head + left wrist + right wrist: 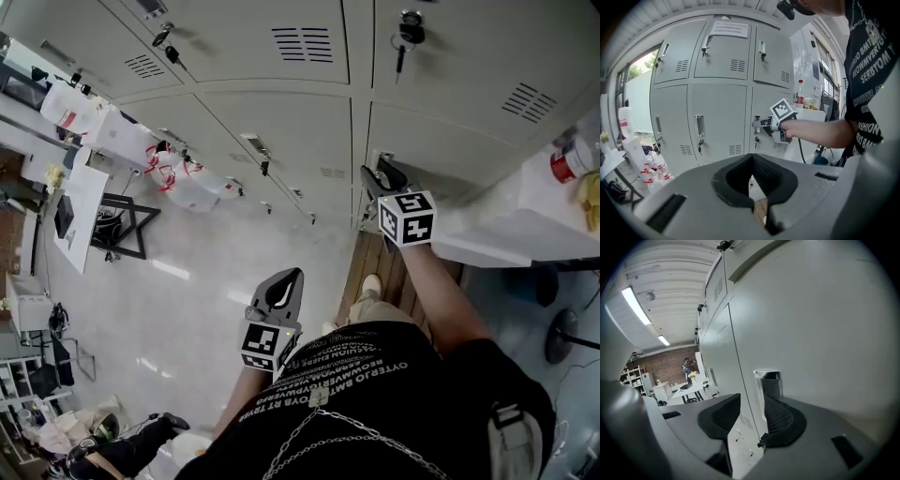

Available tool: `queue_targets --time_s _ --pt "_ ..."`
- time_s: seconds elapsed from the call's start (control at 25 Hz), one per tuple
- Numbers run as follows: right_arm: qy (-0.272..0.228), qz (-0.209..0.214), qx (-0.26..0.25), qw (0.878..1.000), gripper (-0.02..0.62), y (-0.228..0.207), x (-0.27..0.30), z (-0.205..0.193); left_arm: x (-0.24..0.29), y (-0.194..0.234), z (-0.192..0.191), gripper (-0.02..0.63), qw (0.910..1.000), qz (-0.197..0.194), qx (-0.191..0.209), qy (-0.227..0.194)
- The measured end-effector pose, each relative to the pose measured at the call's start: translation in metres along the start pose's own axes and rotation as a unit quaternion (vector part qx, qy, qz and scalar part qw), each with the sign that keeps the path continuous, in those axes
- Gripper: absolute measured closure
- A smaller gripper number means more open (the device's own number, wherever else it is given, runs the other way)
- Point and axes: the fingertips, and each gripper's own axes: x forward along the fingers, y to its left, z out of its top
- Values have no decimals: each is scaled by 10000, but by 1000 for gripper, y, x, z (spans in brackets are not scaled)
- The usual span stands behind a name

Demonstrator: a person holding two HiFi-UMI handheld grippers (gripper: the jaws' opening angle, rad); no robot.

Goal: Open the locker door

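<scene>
Grey steel lockers in two tiers fill the wall ahead, with a white desk butting against them on the person's right. The task's thing, the lower grey metal locker door beside that desk, looks closed, flush with its neighbours. The right claw is pushed up against this door at a shallow angle. Its black ribbed pads are moderately apart and straddle the upright chrome pull handle. One pad sits just beside the handle and the other stands off it, so nothing is clamped. That placement probably sets up a pinch on the handle before pulling outward. From the other side, the same right claw is seen level with the handle, on an outstretched forearm. The left claw hangs low near the person's waist, well apart from the lockers. Its pads are drawn almost together on nothing, likely kept clear of the door's swing.
</scene>
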Motion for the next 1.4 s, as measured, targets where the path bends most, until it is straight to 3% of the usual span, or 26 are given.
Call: queue_targets --time_s 0.16,0.68,0.88,1.4 --pt "-10 18 10 10000 483 10 -15 -8 -9 -2 -3 606 10000 -17 50 -2" --pt "187 -98 -66 9998 482 44 -89 -44 -37 -32 -11 606 9981 -510 293 -159" --pt "325 -329 -173 9988 479 48 -108 -53 -50 -38 -22 606 9969 -647 411 -156" --pt "535 -822 -95 9951 486 51 -133 -64 -113 -24 -43 606 9974 -518 402 -293"
